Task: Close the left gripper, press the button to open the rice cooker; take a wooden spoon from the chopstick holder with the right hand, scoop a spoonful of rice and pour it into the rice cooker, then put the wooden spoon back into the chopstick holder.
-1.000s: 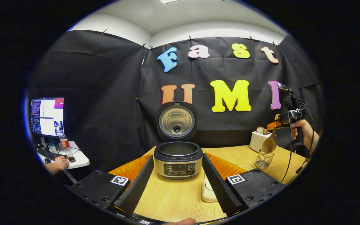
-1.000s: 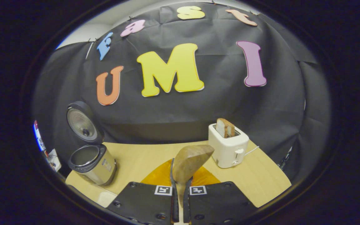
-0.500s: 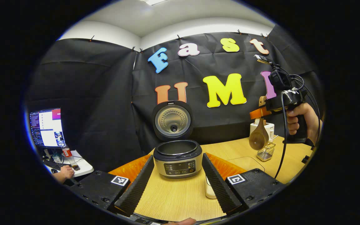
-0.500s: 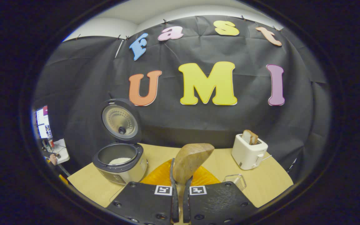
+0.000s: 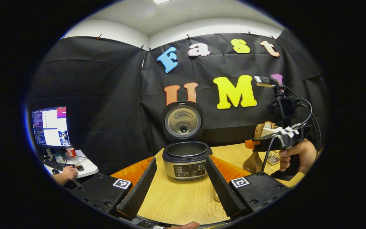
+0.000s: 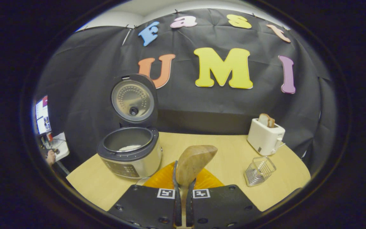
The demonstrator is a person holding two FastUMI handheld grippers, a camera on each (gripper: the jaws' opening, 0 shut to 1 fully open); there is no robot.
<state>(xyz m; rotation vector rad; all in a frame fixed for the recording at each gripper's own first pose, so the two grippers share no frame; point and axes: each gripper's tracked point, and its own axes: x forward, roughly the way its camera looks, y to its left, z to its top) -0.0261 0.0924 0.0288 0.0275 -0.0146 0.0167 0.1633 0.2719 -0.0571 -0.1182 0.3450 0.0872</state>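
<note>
In the right gripper view, the right gripper (image 6: 183,203) has its fingers (image 6: 177,190) drawn narrow, both pressing on the handle of the wooden spoon (image 6: 193,163). The spoon's bowl stands up just ahead of the fingertips, tipped to the right, and I cannot tell whether anything lies in it. Past the spoon, the rice cooker (image 6: 131,152) sits on the desk (image 6: 227,152) to the left with its lid upright, and this view looks down into the pot, where a patch of white rice shows at the bottom. To the right stands the wire chopstick holder (image 6: 259,170), leaning a little, and behind it a white toaster (image 6: 265,136) with bread in its slot.

In the left gripper view, the left gripper (image 5: 179,187) has its fingers (image 5: 140,187) spread wide apart above the bare desk, holding nothing. Between them, farther off, the rice cooker (image 5: 186,159) faces the camera with its button panel in front and its lid (image 5: 183,121) raised; the rim hides the inside of the pot here. At the right a hand (image 5: 292,156) holds the right gripper side-on, with the spoon (image 5: 253,162) hanging bowl-down from it, low over the desk beside the cooker. Cables loop from that gripper. Far left, a lit monitor (image 5: 51,127) stands on a small side table, where another hand (image 5: 68,173) rests.
</note>
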